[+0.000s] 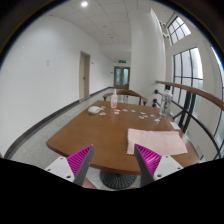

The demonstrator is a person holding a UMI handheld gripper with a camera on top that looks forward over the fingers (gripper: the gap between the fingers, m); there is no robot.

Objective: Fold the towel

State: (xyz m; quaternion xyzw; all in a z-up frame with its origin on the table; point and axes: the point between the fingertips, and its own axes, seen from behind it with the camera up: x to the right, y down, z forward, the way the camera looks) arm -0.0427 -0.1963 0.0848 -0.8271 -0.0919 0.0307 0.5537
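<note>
A pale towel (157, 141) lies flat on the near right part of a brown oval wooden table (110, 135), close to the table's front edge. My gripper (113, 161) is held above and in front of the table, open and empty, its two magenta pads (78, 160) wide apart. The towel lies just ahead of the right finger (148, 157), partly behind it. Between the fingers I see the table's front edge and its dark round base (118, 180) on the floor.
Small white objects and a bottle (113, 100) stand on the table's far half. A wooden handrail (190, 92) with glass runs along the right, with large windows beyond. A white curved wall is on the left, and doors stand at the far end.
</note>
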